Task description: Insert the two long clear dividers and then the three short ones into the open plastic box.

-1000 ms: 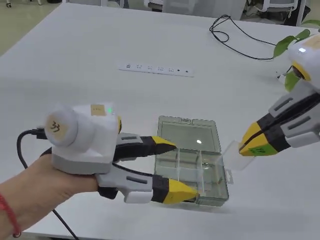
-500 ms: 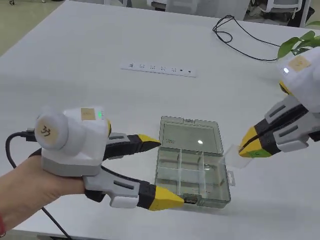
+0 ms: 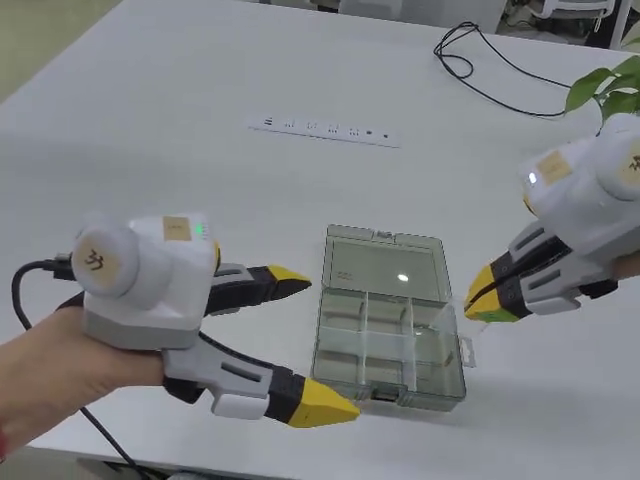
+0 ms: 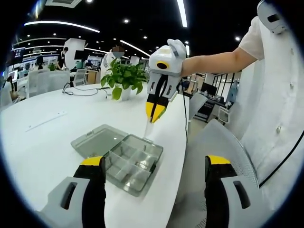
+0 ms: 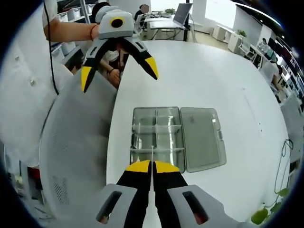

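Bright, even light from long white ceiling strip lamps point(image 4: 183, 7) falls on the matte white table point(image 3: 180, 130), casting only soft pale shadows and one small glare spot on the open lid point(image 3: 360, 262) of the clear plastic box point(image 3: 390, 345), while both fisheye gripper views bend strongly at their edges.

Quick tally: two grippers, the left gripper point(image 3: 327, 345) and the right gripper point(image 3: 476, 306). One plastic box point(image 3: 425, 400), with one hinged lid point(image 3: 385, 262). One clear divider point(image 4: 147, 129) outside the box, pinched in the right gripper's tips. There are also seated dividers point(image 3: 385, 335) inside the box, but they're see-through and I can't get a firm number. Plus one power strip point(image 3: 325, 130), one black cable point(image 3: 490, 75) and one potted plant point(image 3: 605, 85).
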A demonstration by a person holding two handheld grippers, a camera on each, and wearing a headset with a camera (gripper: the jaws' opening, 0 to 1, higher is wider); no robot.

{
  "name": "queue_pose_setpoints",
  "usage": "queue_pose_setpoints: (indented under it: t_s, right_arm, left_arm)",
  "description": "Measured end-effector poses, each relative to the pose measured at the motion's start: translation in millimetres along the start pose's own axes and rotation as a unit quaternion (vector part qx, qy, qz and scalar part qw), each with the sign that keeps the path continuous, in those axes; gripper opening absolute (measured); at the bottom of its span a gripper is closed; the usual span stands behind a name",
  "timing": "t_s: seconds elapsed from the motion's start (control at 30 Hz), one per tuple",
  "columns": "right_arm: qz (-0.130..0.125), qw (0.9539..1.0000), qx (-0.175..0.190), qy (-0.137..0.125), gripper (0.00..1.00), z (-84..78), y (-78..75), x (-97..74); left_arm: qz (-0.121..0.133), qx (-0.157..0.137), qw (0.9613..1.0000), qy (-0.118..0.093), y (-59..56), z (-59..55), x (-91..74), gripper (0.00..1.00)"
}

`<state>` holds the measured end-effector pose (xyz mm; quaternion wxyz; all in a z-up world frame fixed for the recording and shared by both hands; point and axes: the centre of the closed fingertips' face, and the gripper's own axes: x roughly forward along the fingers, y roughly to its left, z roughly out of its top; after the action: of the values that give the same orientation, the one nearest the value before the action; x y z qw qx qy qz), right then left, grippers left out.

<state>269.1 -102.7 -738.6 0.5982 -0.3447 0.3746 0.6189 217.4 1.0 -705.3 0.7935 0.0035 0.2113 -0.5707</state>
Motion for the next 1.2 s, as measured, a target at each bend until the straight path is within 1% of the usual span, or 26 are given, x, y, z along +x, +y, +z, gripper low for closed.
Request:
queue_pose_setpoints:
  t_s: [0.1, 0.17, 0.23, 0.3, 0.37, 0.47, 0.53, 0.67, 0.77, 0.83, 0.87, 1.0, 1.1, 1.13, 1.2]
  right_arm:
    - [-0.002, 1.0, 0.003, 0.004, 0.03, -2.6, -2.2, 5.6]
    - [-0.001, 0.9999, 0.006, 0.008, 0.03, -7.7, -4.6, 13.1]
    - [0.001, 0.9999, 0.008, 0.011, 0.03, -7.7, -3.1, 16.3]
    - [0.001, 0.9999, 0.008, 0.013, 0.03, -10.3, -5.6, 18.7]
    - [0.002, 0.9998, 0.01, 0.014, 0.03, -11.5, -7.0, 20.2]
    - [0.003, 0.9998, 0.011, 0.017, 0.03, -9.5, -3.5, 20.6]
    - [0.003, 0.9998, 0.013, 0.018, 0.03, -10.8, -4.8, 21.4]
    - [0.006, 0.9997, 0.013, 0.019, 0.03, -8.4, -1.3, 23.9]
    - [0.006, 0.9997, 0.014, 0.02, 0.03, -10.6, -3.3, 25.7]
    - [0.007, 0.9996, 0.014, 0.021, 0.03, -9.7, -1.6, 26.3]
    - [0.007, 0.9996, 0.015, 0.021, 0.03, -11.1, -4.0, 26.6]
    - [0.009, 0.9995, 0.015, 0.025, 0.03, -11.1, -2.5, 28.0]
    - [0.012, 0.9995, 0.02, 0.023, 0.03, -10.8, -1.9, 29.2]
    - [0.014, 0.9994, 0.023, 0.023, 0.03, -12.9, -4.3, 30.2]
    - [0.014, 0.9995, 0.019, 0.022, 0.03, -13.1, -3.3, 30.9]
  left_arm:
    - [0.0, -0.002, 1.0, 0.0, -0.2, -1.6, 0.2, 0.88]
    - [0.0, -0.003, 1.0, 0.002, -0.3, -2.7, 0.4, 0.89]
    - [0.001, -0.003, 1.0, 0.002, -0.5, -3.0, 0.5, 0.89]
    - [0.001, -0.004, 1.0, 0.001, -0.9, -3.0, 0.5, 0.88]
    - [0.001, -0.005, 1.0, 0.0, -1.7, -2.6, 0.5, 0.88]
    - [0.002, -0.006, 1.0, -0.001, -1.3, -2.5, 0.6, 0.88]
    - [0.003, -0.007, 1.0, -0.002, -1.2, -2.9, 0.3, 0.88]
    - [0.004, -0.009, 0.9999, -0.003, -1.8, -2.9, 0.0, 0.88]
    - [0.005, -0.01, 0.9999, -0.005, -2.0, -2.4, -0.2, 0.88]
    - [0.005, -0.01, 0.9999, -0.005, -2.1, -1.8, -0.3, 0.88]
    - [0.005, -0.01, 0.9999, -0.005, -2.0, -1.8, -0.4, 0.88]
    - [0.006, -0.011, 0.9999, -0.006, -1.6, -1.3, -0.2, 0.88]
    - [0.005, -0.01, 0.9999, -0.007, -2.1, -1.1, 0.5, 0.87]
    - [0.005, -0.011, 0.9999, -0.008, -2.4, -0.5, 0.6, 0.87]
    - [0.005, -0.01, 0.9999, -0.009, -2.8, 0.0, 0.5, 0.87]
